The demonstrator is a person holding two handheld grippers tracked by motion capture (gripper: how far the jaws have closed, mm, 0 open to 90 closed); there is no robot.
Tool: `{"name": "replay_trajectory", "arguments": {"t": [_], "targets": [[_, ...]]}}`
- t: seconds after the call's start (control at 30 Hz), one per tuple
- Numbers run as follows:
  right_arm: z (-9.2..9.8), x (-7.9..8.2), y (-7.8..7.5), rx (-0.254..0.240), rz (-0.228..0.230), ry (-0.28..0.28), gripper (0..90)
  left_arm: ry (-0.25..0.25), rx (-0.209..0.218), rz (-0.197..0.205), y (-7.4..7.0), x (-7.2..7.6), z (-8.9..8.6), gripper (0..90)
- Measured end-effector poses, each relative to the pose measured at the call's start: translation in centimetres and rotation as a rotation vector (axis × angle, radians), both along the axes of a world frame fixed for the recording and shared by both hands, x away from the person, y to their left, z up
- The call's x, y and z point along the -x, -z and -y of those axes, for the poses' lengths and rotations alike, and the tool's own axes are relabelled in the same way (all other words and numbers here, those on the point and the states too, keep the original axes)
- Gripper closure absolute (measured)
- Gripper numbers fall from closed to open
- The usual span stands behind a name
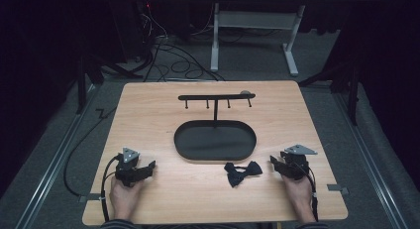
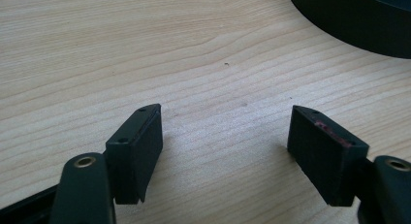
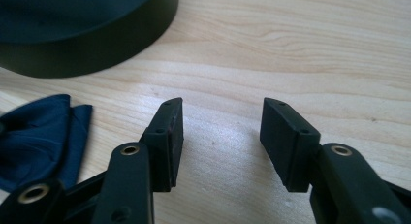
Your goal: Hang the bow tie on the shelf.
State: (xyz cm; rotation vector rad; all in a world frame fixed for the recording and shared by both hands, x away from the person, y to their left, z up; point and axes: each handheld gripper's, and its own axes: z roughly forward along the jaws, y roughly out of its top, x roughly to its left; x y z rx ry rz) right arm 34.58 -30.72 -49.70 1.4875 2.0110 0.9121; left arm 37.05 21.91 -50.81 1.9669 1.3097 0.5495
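Tabletop of pale wood fills the middle of the high view, with grey floor and loose cables beyond its far edge. At its centre sits a black stand: an oval tray base, a thin upright post, and a horizontal bar with four small pegs hanging near the upper middle of the frame. Just below and right of the oval base, a dark navy bow tie lies flat on the wood, apart from the base.

Your left tool rests at the lower left of the frame, held in your hand, its jaws spread wide over bare wood; in the left gripper view the oval base curves in at the upper right corner. Your right tool rests at the lower right, jaws also spread and gripping nothing; in the right gripper view the bow tie lies at the lower left, beside the jaws.
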Motion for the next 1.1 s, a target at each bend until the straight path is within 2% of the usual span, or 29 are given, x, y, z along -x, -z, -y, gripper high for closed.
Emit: {"name": "replay_trajectory", "arguments": {"t": [0.17, 0.2, 0.47, 0.53, 0.7, 1.1], "targets": [[-0.1, 0.6, -1.0, -0.029, 0.024, -0.019, 55.5, 0.000, 0.000, 0.000, 0.0, 0.0, 0.0, 29.2], [-0.2, 0.9, -1.4, -0.044, 0.031, -0.035, 56.1, 0.000, 0.000, 0.000, 0.0, 0.0, 0.0, 29.2], [-1.1, 1.9, -2.4, -0.064, 0.043, -0.096, 59.7, 0.000, -0.001, 0.000, 0.0, 0.0, 0.0, 29.2], [-1.6, 2.3, -2.7, -0.076, 0.047, -0.125, 60.0, 0.000, 0.000, 0.000, 0.0, 0.0, 0.0, 29.2], [-2.5, 2.6, -3.0, -0.063, 0.045, -0.157, 60.2, 0.000, -0.001, 0.000, 0.0, 0.0, 0.0, 29.3], [-4.7, 3.2, -3.4, -0.096, 0.039, -0.257, 60.9, 0.000, -0.001, 0.001, 0.0, 0.0, 0.0, 29.3]]}}
